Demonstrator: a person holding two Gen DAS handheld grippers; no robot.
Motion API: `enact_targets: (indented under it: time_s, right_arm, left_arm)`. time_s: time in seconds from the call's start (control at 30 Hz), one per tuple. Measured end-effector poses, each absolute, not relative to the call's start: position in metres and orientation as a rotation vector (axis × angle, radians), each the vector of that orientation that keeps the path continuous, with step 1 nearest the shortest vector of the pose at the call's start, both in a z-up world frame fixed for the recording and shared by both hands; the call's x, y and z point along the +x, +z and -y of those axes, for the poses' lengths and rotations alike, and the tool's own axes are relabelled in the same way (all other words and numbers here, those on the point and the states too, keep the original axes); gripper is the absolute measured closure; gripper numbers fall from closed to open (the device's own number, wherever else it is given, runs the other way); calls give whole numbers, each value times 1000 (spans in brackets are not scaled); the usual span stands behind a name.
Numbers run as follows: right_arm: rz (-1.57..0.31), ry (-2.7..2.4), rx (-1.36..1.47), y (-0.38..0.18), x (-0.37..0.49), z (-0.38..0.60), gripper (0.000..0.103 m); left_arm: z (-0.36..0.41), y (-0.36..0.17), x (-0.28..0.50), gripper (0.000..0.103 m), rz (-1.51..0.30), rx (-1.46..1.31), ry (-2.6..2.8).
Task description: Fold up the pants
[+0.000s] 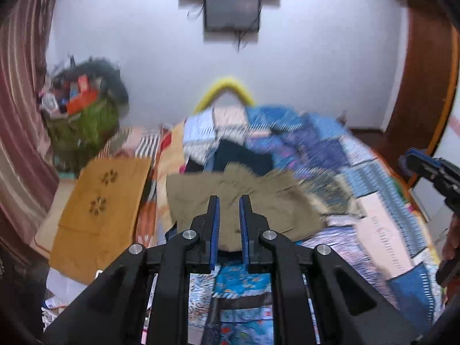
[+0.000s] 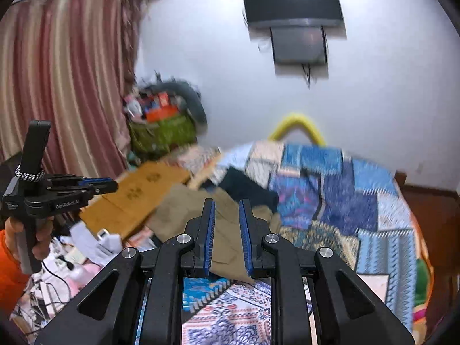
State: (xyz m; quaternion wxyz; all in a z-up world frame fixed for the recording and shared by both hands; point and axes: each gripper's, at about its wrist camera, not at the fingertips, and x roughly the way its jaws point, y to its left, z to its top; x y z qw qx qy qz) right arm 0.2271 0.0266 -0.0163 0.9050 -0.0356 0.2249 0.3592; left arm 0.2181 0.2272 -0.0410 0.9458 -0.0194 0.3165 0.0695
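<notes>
The khaki pants [image 1: 258, 198] lie folded in a rough rectangle on the patchwork quilt [image 1: 373, 189], below and ahead of both grippers. My left gripper [image 1: 230, 201] hovers above them with a narrow gap between its blue pads and nothing in it. My right gripper [image 2: 227, 204] is also raised over the pants [image 2: 178, 210], its pads slightly apart and empty. Each gripper also shows in the other's view: the right gripper [image 1: 431, 172] at the far right edge, the left gripper [image 2: 112, 185] at the left in a hand. Both views are motion-blurred.
A dark folded garment [image 1: 241, 155] lies just behind the pants. Flat cardboard [image 1: 97, 201] leans at the bed's left side, with a green bag [image 1: 86, 120] of clutter beyond it. A striped curtain [image 2: 63, 86] hangs on the left, and a TV [image 2: 293, 8] is mounted on the wall.
</notes>
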Motion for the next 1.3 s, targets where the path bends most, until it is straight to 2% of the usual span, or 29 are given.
enact_targets:
  time_s: [0.13,0.37,0.43,0.5,0.53,0.6,0.67,0.77,0.83,0.9,0.97,1.1,1.3]
  right_arm:
    - [-364,765,-52,11,186,-10,88]
    - [-232,783,-21,28,121,12,87]
    - [-204,778,-9,27,103,17,83]
    - [-188,773,-3,25,90,20,67]
    - [-180,764,-2,24,84,21,63]
    - [-167,745,-1,23,76,23,47]
    - [-161,728,8,21,70,24,37]
    - [-161,703,27,20,67,25,21]
    - [-155,687,29,22,60,27,15]
    - [-147,667,23,23,59,27,4]
    - [-140,662,23,22,54,30,0]
    - [-144,663,26,24,52,28,0]
    - [-138,654,12,20,45,30,0]
  left_arm:
    - [-192,-5,163,91,-527,-14,119]
    - [-139,14,79,88,-384,15,160]
    - [-131,16,59,84,-357,3,157]
    - [-123,17,38,72,-325,-3,173]
    - [-121,18,31,68,-311,-5,180]
    - [-118,19,16,49,-278,-12,201]
    - [-116,19,4,37,-260,-27,205]
    - [-115,20,-9,32,-244,-43,209]
    - [-113,21,-15,23,-231,-33,226]
    - [-112,21,-18,14,-219,-29,231]
    - [-113,20,-22,9,-216,-30,228]
    - [-112,19,-24,4,-216,-37,230]
    - [-113,17,-23,2,-214,-46,235]
